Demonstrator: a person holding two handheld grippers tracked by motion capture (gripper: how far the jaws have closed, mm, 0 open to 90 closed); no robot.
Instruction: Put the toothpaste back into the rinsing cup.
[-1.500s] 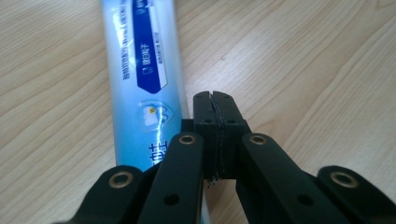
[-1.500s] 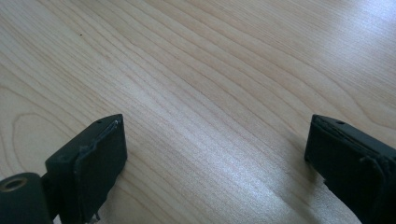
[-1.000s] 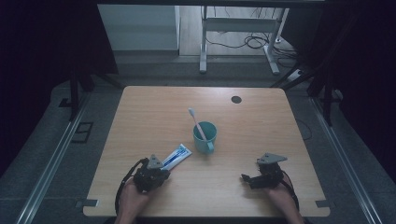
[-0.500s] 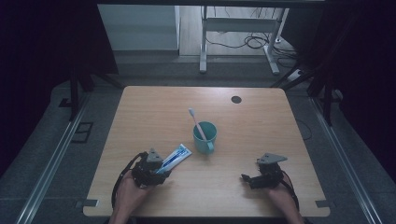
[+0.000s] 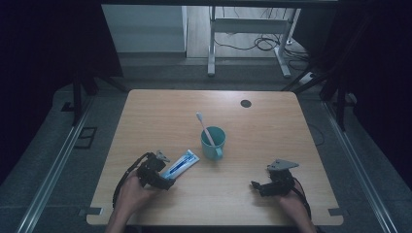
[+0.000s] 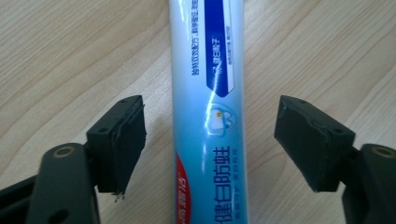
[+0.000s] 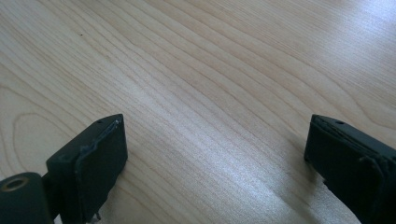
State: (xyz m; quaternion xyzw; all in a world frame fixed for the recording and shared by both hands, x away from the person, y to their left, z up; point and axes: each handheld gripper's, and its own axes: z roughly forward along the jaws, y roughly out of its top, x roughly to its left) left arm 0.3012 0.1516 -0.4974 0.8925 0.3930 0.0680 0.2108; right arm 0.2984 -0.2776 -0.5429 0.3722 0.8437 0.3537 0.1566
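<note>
A white and blue toothpaste tube (image 5: 181,163) lies flat on the wooden table (image 5: 262,126), left of a teal mug (image 5: 213,142) that holds a white toothbrush (image 5: 204,127). My left gripper (image 5: 167,178) sits at the tube's near end. In the left gripper view the tube (image 6: 208,112) runs up between the two jaws, which stand open on either side without touching it. My right gripper (image 5: 256,185) rests open near the front right of the table, with bare wood between its jaws (image 7: 215,154).
A small dark round hole (image 5: 246,103) marks the table's far right part. Beyond the far edge stand metal desk legs (image 5: 212,48) and cables on the floor. A rail (image 5: 53,170) runs along the table's left side.
My left gripper has moved forward and right along the table, so its open jaws now straddle the near end of the toothpaste tube. The right gripper has stayed put.
</note>
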